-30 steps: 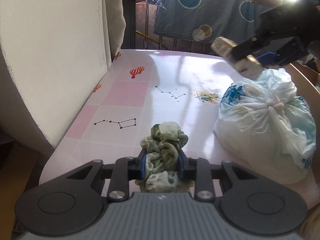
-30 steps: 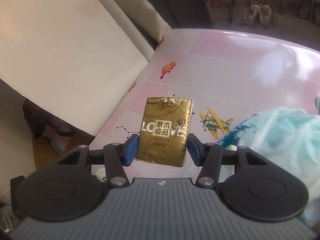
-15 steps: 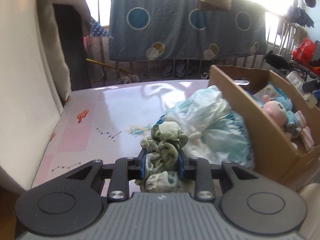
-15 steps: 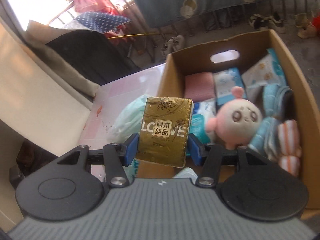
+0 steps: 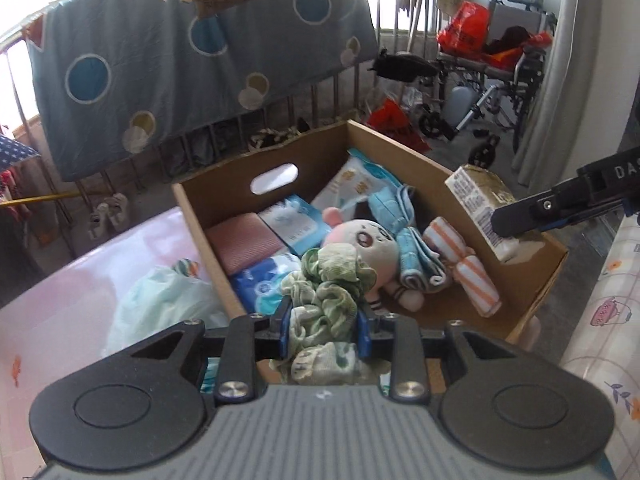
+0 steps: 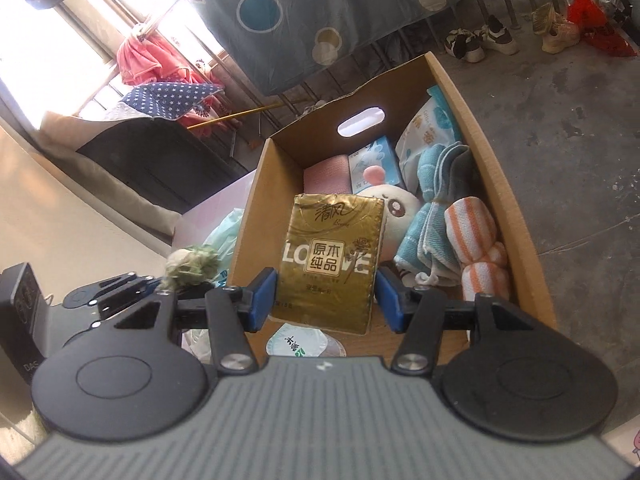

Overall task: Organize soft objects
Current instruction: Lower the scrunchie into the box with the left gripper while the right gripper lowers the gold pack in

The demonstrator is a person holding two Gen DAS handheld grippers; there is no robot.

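Observation:
My left gripper [image 5: 324, 320] is shut on a crumpled green patterned cloth [image 5: 328, 280], held over the near left part of an open cardboard box [image 5: 224, 188]. My right gripper [image 6: 326, 294] is shut on a gold tissue pack [image 6: 332, 256] above the same box [image 6: 500, 184]. In the left wrist view the tissue pack [image 5: 476, 196] hangs over the box's right rim. In the right wrist view the green cloth [image 6: 192, 264] hangs by the box's left wall. Inside lie a plush doll [image 5: 360, 240], a blue towel [image 5: 404, 224], an orange-striped roll [image 5: 468, 264] and tissue packs.
A knotted pale plastic bag [image 5: 160, 300] lies on the pink table [image 5: 60, 308], against the box's left wall. A second patterned tabletop [image 5: 608, 320] borders the box on the right. Behind are a railing with a hung blue blanket [image 5: 180, 60], shoes and a wheelchair.
Both grippers have swung from over the pink table to above the cardboard box, each still carrying its object. The plastic bag now lies to the left.

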